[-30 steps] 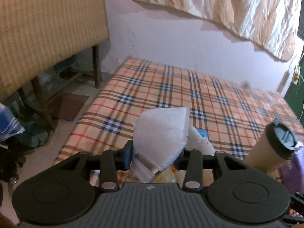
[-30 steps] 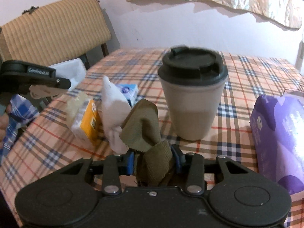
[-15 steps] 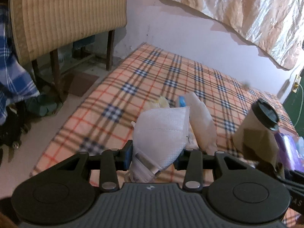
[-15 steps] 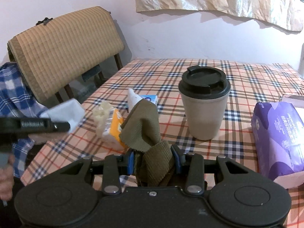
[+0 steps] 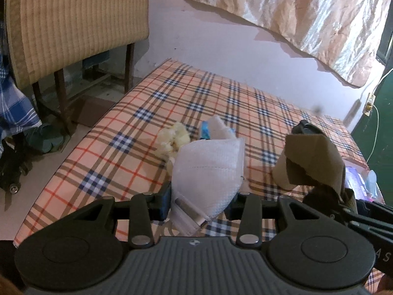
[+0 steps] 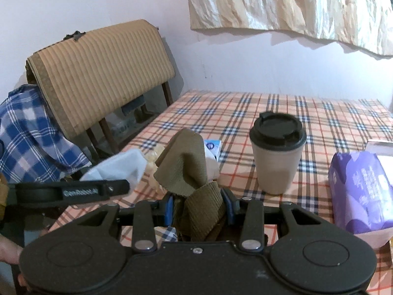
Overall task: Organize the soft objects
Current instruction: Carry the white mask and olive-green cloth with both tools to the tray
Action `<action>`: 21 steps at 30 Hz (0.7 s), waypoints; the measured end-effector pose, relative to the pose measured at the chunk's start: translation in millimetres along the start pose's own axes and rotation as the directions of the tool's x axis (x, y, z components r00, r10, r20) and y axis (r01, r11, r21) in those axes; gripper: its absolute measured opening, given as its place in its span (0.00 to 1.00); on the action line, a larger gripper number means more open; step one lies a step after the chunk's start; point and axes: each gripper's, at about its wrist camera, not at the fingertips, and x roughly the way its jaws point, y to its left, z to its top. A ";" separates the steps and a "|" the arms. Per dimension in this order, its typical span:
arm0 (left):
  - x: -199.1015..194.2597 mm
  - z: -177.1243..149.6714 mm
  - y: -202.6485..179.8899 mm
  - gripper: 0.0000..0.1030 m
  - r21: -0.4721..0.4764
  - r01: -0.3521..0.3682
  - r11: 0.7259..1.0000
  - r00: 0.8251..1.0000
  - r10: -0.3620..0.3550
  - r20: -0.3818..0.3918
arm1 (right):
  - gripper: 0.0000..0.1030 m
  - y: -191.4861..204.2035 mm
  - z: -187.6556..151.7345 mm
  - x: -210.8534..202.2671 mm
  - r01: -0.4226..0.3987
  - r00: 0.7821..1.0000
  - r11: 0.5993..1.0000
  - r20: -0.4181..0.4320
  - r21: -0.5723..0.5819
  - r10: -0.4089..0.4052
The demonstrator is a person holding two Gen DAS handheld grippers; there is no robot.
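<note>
My left gripper point(image 5: 201, 200) is shut on a white face mask point(image 5: 208, 169) and holds it above the near edge of the plaid table point(image 5: 110, 152). The mask also shows in the right wrist view point(image 6: 118, 166). My right gripper point(image 6: 200, 207) is shut on an olive-green cloth point(image 6: 186, 162), held above the table's near edge; the cloth also shows in the left wrist view point(image 5: 314, 162). On the table lie a white sock point(image 5: 218, 127), a yellowish fluffy item point(image 5: 173, 141) and a small blue-and-white pack point(image 6: 212, 147).
A tan cup with a black lid point(image 6: 278, 152) stands mid-table. A purple tissue pack point(image 6: 363, 186) sits at the right in a pale box. A chair with a tan padded cover point(image 6: 103, 78) and a blue checked cloth point(image 6: 32, 137) stand left of the table.
Both grippers have pulled back and up from the table with the mask and the cloth still held. The right gripper now shows close beside the left one.
</note>
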 end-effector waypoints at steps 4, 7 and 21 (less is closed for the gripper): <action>-3.7 3.3 -8.6 0.41 0.008 0.013 1.000 1.000 -0.013 0.004 | 0.47 0.3 5.3 -9.6 0.000 1.000 1.000 0.025 -0.005 0.000; -6.0 4.5 -15.1 0.41 0.024 0.015 1.000 1.000 -0.016 0.011 | 0.47 -0.8 8.9 -14.9 0.006 0.999 1.000 0.036 -0.007 -0.006; -9.5 12.4 -37.7 0.41 0.074 0.039 0.996 0.999 -0.041 0.023 | 0.47 -13.0 18.7 -29.9 0.045 0.996 0.999 0.082 -0.001 -0.045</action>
